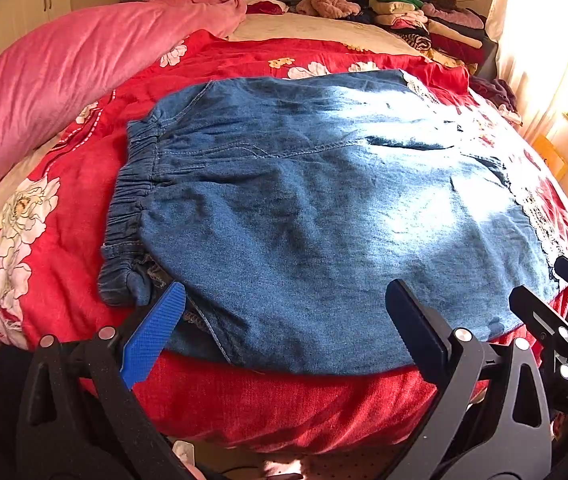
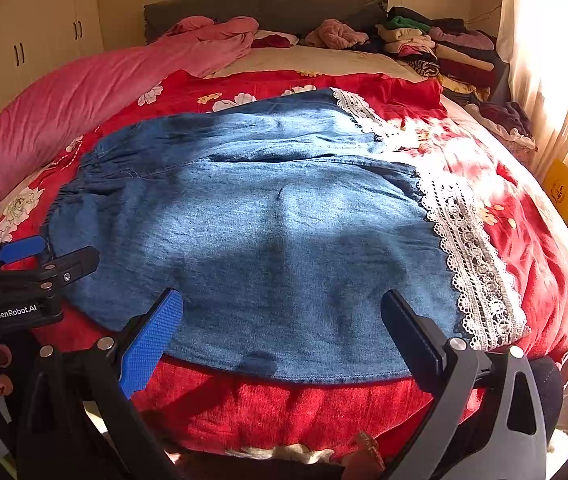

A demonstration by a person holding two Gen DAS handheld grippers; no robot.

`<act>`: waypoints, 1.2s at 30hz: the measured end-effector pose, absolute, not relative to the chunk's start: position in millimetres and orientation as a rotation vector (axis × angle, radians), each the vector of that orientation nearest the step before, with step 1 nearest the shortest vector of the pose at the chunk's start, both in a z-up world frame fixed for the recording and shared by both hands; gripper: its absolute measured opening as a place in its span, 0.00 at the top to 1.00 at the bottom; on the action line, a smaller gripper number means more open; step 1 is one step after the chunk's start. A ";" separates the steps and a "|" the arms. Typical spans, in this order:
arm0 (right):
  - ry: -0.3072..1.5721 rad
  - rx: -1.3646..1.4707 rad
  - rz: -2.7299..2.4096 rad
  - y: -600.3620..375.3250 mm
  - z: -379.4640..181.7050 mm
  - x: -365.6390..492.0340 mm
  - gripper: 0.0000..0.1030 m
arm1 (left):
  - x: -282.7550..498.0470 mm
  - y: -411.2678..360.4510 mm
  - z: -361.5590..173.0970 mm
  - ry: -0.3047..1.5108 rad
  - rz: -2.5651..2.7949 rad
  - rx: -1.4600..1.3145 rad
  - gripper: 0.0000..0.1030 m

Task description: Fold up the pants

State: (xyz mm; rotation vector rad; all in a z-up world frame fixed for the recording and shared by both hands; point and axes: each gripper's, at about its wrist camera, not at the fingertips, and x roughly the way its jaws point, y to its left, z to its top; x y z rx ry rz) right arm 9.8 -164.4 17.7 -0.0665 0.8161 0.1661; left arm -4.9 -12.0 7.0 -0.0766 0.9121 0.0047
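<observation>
One pair of denim pants (image 1: 324, 208) spread flat on a red flowered quilt (image 1: 284, 408), filling the middle of both views. Elastic waistband (image 1: 128, 208) bunched toward nine o'clock; white lace hems (image 2: 472, 264) trailing off toward three o'clock. Already laid one leg over the other, judging by the single wide panel and the seam running across it. Near edge close to the quilt's front drop, at six o'clock.

Left gripper (image 1: 284, 332) poised over the near edge by the waistband, fingers spread wide, holding nothing. Right gripper (image 2: 284, 336) likewise over the near edge toward the lace end, fingers wide apart and empty. Each visible in the other's view, near one another along the same hem line.

Further out: pink blanket (image 1: 64, 80) piled at ten o'clock, stacked folded clothes (image 1: 436, 24) at one o'clock, grey headboard (image 2: 264, 4) at twelve, bright curtain (image 2: 544, 60) at two.

Likely next: pinching both ends and bringing lace to waistband. Risks from here: catching only the top layer, so the lower leg stays behind and the fold skews; snagging the open lace on a finger edge; grabbing quilt along with denim, since both are soft and touching; uneven lifting between the two ends, leaving a diagonal crease.
</observation>
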 end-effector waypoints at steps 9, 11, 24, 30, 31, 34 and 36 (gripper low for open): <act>0.814 -0.068 0.165 -164.4 18.2 10.4 0.04 | -4.3 -10.1 9.2 0.908 0.011 -0.073 0.09; 0.815 -0.068 0.165 -164.6 18.1 10.8 0.04 | -3.9 -9.9 9.5 0.907 0.011 -0.072 0.09; 0.816 -0.068 0.161 -164.9 17.5 13.1 0.04 | -3.1 -7.7 10.5 0.903 0.015 -0.070 0.09; 0.815 -0.070 0.163 -165.0 17.2 14.1 0.04 | -2.5 -6.6 11.1 0.900 0.016 -0.070 0.09; 0.814 -0.072 0.164 -165.0 17.1 14.8 0.04 | -2.0 -6.1 11.3 0.898 0.016 -0.069 0.09; 0.813 -0.078 0.168 -163.7 16.8 18.5 0.04 | 0.1 -3.0 11.6 0.893 0.027 -0.075 0.09; 0.810 -0.081 0.173 -161.2 17.8 22.8 0.04 | 3.2 1.0 12.0 0.891 0.034 -0.076 0.09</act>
